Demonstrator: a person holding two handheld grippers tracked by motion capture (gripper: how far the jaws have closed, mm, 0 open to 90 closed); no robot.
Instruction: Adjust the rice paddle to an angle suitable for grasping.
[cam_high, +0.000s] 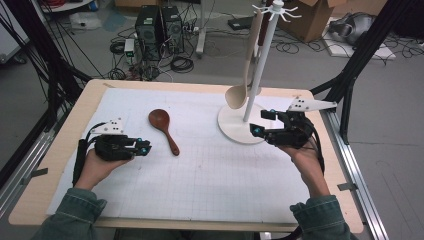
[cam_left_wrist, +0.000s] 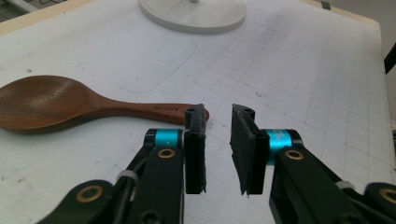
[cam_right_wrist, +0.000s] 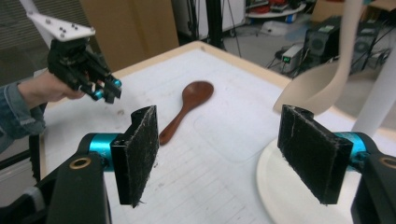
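High view sets the left gripper (cam_high: 142, 148) low over the white gridded mat (cam_high: 210, 175), its tips just short of the handle end of the dark brown wooden rice spoon (cam_high: 163, 128), which lies flat with its bowl turned away toward the table's far edge. Open mat stretches between the two grippers and back toward the person's sleeves, free room for either hand. The right gripper (cam_high: 256, 131) hovers at the near rim of the white round stand base (cam_high: 239, 127), close to the table's right edge, with the pale cream wooden ladle (cam_high: 240, 90) hanging off the stand's white pole (cam_high: 260, 65) just beyond it.

Left gripper view brings in what the overhead shot blurs: the jaws stand with a narrow gap and nothing between them, the spoon's handle tip just beyond the left pad (touching or not, I cannot tell).

Right gripper view shows its own pads wide apart, empty, over the base's rim, the ladle's bowl just ahead on the right, the spoon farther off.
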